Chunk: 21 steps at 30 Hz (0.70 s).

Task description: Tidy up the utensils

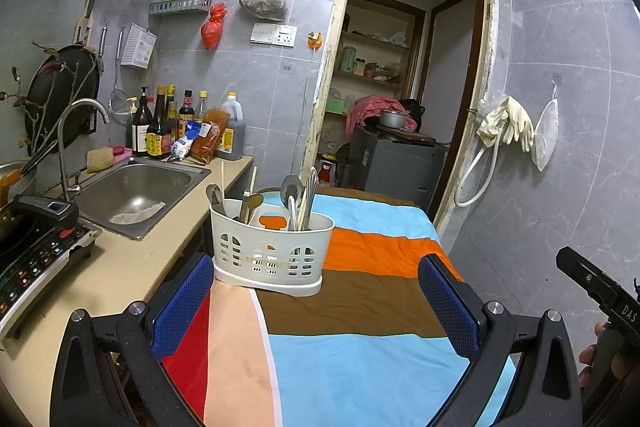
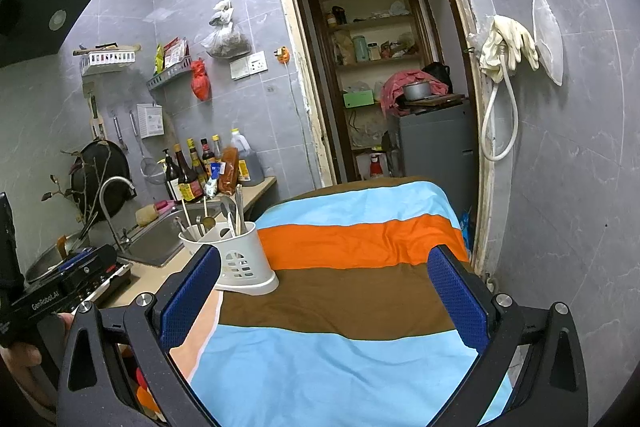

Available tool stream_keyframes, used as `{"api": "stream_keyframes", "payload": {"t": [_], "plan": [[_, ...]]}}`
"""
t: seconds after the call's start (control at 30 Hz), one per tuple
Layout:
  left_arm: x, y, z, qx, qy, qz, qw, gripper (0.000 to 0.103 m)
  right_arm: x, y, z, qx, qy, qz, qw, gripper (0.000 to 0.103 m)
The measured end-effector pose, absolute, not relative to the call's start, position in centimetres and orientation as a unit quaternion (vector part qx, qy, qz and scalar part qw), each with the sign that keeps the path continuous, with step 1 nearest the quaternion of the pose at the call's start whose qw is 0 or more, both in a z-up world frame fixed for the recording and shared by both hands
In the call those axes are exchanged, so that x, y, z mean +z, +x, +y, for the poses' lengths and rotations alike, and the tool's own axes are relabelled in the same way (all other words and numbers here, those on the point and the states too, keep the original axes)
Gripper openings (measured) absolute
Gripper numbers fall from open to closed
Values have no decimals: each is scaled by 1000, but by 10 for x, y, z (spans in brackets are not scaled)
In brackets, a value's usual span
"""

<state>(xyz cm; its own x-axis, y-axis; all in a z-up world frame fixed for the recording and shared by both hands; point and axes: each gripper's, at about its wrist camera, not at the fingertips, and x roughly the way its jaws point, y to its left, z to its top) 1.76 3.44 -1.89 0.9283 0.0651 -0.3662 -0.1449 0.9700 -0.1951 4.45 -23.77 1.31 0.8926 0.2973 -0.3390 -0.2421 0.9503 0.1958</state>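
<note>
A white slotted utensil caddy [image 1: 272, 251] stands on the striped cloth-covered table [image 1: 360, 307] near its left edge. Spoons [image 1: 289, 191], chopsticks and other utensils stand upright in its compartments. My left gripper [image 1: 316, 303] is open, held low over the table in front of the caddy, with nothing between its blue pads [image 1: 184, 303]. In the right wrist view the caddy [image 2: 236, 255] sits just past the left pad. My right gripper [image 2: 324, 299] is open and empty over the brown stripe. No loose utensils lie on the cloth [image 2: 352, 307].
A counter on the left carries a steel sink [image 1: 136, 191], a faucet [image 1: 76, 131], sauce bottles [image 1: 160, 131] and an induction cooker [image 1: 36, 259]. An open doorway [image 1: 400, 87] lies beyond the table. Gloves and a hose [image 1: 504, 131] hang on the right wall.
</note>
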Motion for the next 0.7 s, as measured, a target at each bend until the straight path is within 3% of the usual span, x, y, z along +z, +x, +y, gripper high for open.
{"api": "stream_keyframes", "payload": {"t": [0.7], "plan": [[-21,21,32,53,-107,185,975,103,7,48,-244,137,79,191,969,102]]}}
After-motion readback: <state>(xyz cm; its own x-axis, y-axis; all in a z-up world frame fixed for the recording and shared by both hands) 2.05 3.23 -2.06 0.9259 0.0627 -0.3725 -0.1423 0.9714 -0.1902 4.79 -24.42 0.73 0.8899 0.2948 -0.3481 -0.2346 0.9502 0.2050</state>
